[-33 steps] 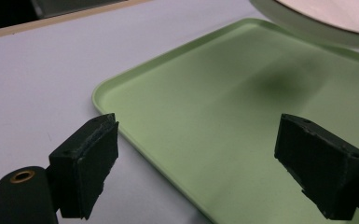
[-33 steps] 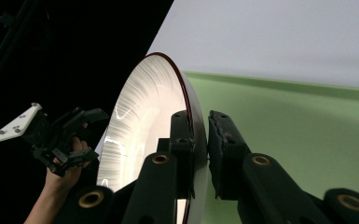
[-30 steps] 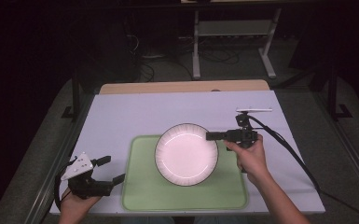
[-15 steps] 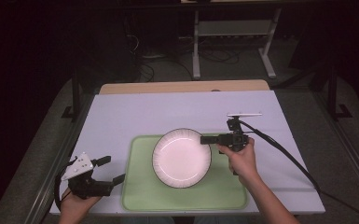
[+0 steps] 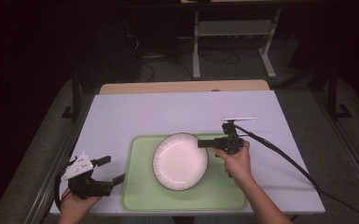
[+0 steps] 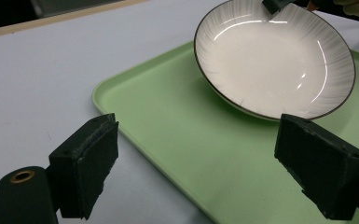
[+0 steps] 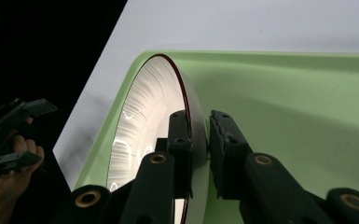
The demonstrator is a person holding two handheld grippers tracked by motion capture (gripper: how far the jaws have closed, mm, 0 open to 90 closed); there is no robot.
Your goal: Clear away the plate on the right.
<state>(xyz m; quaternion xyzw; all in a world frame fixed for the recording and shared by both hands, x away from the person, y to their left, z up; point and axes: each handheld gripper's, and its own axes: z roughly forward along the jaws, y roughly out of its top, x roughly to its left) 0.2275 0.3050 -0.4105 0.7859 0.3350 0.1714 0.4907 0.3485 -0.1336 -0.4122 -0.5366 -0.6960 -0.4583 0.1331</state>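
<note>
One plate (image 5: 180,161) — in right gripper (image 5: 203,143)

A fixed camera looks forward and down over the whole surface (image 5: 168,112). Each gripper camera sits close behind its own jaws. All three views share the green tray (image 5: 140,186) (image 6: 177,154) (image 7: 307,116).

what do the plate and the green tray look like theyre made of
The plate looks like glazed ceramic: glossy white with sharp light streaks, fine ribbed lines toward a thin dark rim. It could be melamine; the look alone leaves that open. The tray looks like moulded plastic: uniform pale green, matte to satin, with a rounded raised lip. The right tongs grip the plate's rim.
</note>
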